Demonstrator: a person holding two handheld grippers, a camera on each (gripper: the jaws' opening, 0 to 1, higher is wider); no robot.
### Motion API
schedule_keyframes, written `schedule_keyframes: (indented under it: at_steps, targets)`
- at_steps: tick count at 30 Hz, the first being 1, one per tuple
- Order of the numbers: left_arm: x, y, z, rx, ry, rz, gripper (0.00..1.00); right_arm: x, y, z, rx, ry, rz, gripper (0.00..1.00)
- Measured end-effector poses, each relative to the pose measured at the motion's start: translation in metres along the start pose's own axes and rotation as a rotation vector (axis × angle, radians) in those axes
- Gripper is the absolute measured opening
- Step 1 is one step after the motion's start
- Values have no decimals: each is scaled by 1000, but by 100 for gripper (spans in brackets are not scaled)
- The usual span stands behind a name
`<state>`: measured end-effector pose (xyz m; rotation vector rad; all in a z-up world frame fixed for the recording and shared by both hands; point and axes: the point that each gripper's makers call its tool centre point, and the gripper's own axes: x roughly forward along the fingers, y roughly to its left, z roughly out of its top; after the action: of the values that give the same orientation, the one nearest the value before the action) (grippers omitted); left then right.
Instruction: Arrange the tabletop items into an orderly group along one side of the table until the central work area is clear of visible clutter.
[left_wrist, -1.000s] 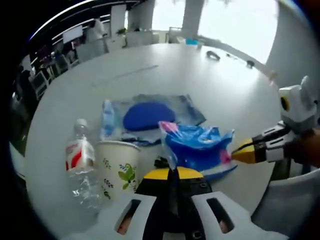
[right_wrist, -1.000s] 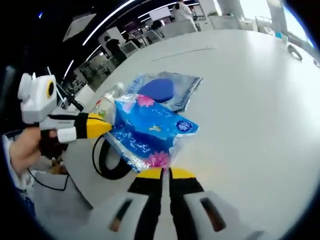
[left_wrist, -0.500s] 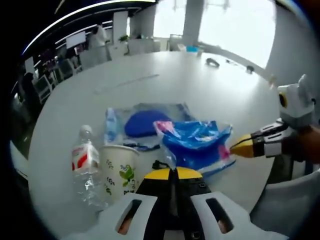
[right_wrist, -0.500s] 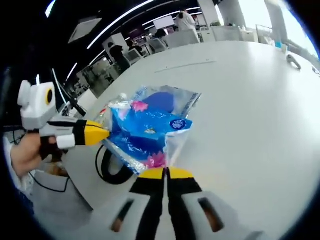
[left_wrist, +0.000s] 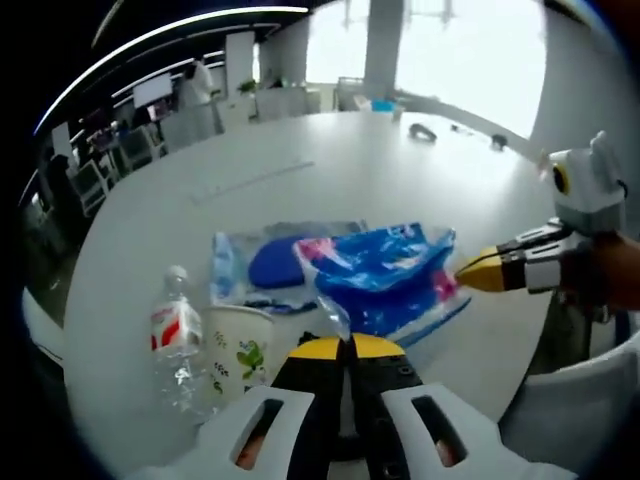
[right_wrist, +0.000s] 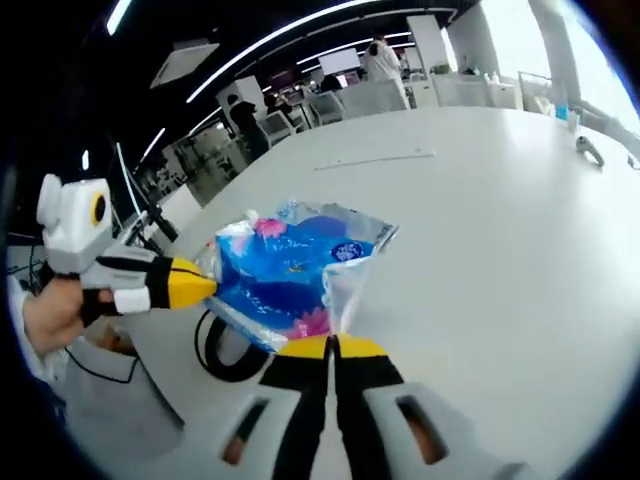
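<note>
Bottle (left_wrist: 176, 338) standing left of paper cup (left_wrist: 238, 351), both on the surface (left_wrist: 330, 180). Tissue pack (left_wrist: 382, 278) right of them. Flat pouch (left_wrist: 262, 262) lying behind the cup.

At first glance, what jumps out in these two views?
The blue plastic packet, held up between the two grippers above the white table: the left gripper pinches its near corner and the right gripper its far edge. Beside it stand a paper cup and a water bottle.

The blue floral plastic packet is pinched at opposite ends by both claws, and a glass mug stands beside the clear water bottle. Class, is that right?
One detail is wrong: beside the clear water bottle stands a white paper cup with a leaf print, as the left gripper view shows. The blue floral plastic packet is pinched by the left claw and right claw.
</note>
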<state>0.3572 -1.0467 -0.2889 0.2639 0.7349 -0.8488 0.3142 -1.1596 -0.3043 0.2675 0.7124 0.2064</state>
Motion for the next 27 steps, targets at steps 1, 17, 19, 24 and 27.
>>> schedule_keyframes:
  at_steps: [1,17,19,24,27]
  targets:
    - [0,-2,1,4,-1,0,0,-1,-1,1,-3,-2,0,0]
    - [20,-41,23,19,-14,19,0,-17,-51,23,-30,-33,18,0]
    - [24,-46,26,9,-12,22,0,-19,-57,27,-35,-35,22,0]
    - [34,-56,34,-3,-14,38,0,-22,-71,39,-84,-46,32,0]
    - [41,-62,41,-24,-21,41,0,-26,-81,47,-96,-56,32,0]
